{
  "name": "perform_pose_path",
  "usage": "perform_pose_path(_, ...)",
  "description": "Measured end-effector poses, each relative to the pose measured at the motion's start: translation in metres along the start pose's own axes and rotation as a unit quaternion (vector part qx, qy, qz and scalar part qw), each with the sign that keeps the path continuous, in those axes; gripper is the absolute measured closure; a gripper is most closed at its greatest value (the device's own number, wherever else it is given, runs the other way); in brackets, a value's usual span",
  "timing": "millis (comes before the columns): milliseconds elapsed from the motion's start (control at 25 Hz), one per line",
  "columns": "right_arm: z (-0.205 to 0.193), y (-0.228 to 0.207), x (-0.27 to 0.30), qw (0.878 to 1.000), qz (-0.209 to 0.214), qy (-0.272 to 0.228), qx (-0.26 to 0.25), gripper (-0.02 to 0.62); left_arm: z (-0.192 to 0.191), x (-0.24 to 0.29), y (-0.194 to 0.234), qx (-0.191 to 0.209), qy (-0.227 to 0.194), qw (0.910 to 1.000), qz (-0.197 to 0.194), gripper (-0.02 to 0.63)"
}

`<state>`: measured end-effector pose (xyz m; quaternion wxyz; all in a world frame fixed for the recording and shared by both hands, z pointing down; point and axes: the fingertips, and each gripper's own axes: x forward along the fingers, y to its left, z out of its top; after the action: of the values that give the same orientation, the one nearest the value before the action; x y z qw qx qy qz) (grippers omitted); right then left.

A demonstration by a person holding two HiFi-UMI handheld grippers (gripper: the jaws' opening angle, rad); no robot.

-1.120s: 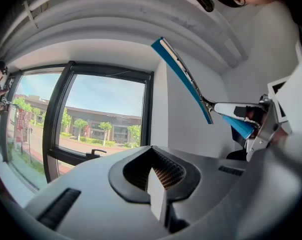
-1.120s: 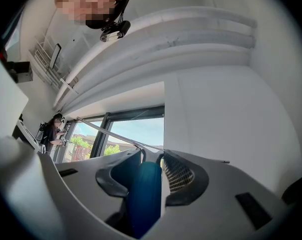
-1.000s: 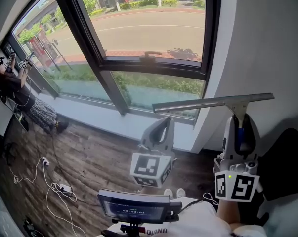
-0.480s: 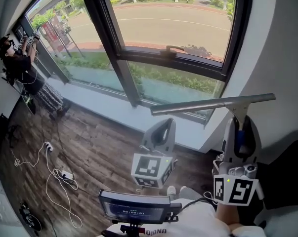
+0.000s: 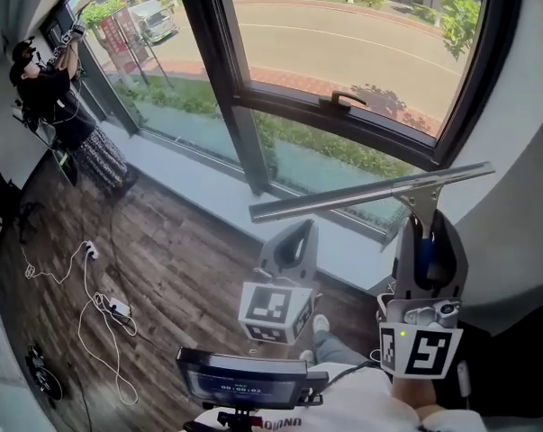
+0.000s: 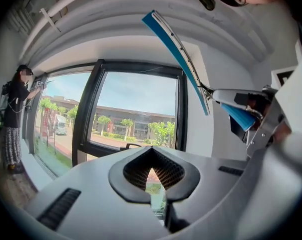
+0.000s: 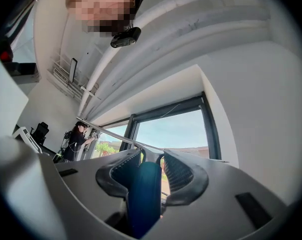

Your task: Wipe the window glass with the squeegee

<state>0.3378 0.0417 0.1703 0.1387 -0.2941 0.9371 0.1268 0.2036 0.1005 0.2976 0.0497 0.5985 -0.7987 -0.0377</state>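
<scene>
Since the earlier frame, the blade of the squeegee (image 5: 343, 196) had tilted more steeply, its left end lower, and the window had shifted rightward across the head view. Both grippers had kept roughly their places.

We held the right gripper (image 5: 425, 232) with its jaws clamped on the squeegee's blue handle (image 5: 422, 259). The right gripper view showed the same handle (image 7: 143, 194) seated between the two pads and filling the gap. From the jaw tips the squeegee's neck rose to the long metal blade, which ran crosswise, left end lower than right end, in front of the lower pane and the white sill. We could not tell whether the blade touched the glass. In the left gripper view the blade (image 6: 178, 54) showed a blue strip along its length, above and to the right of that gripper's jaws.

We held the left gripper (image 5: 298, 228) just left of the right one and clear of the squeegee. Its jaws were pressed together at the tips (image 6: 152, 150) with nothing between them.

Beyond both grippers stood the window glass (image 5: 343, 34), set in a dark frame (image 5: 224, 70) with a latch (image 5: 350, 99) on the lower rail. A road and greenery lay outside. A white wall (image 5: 523, 205) bordered the window on the right. A wooden floor (image 5: 163, 259) extended to the left, with white cables (image 5: 100, 322) lying on it. Another person (image 5: 55, 97) stood at the far left by the neighbouring pane, arms raised. A small screen (image 5: 244, 378) sat at the near edge.
</scene>
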Motion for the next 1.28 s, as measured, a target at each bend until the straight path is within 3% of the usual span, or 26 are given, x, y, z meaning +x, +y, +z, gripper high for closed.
perform_pose_path(560,-0.036,0.009,0.1,0.999,0.041,0.001,0.015,0.446,0.015,0.057,0.071,-0.006,-0.007,0.9987,0.05,0.606)
perform_pose_path(1040,-0.051,0.11,0.198,0.999,0.033,-0.008,0.023,0.446,0.041,0.057,0.212,0.007,-0.012,0.9981,0.06,0.606)
perform_pose_path(1280,-0.066,0.146,0.228,1.0,0.017,0.004,0.018,0.446,0.038,0.065,0.261,0.001,-0.005,0.9991,0.043,0.606)
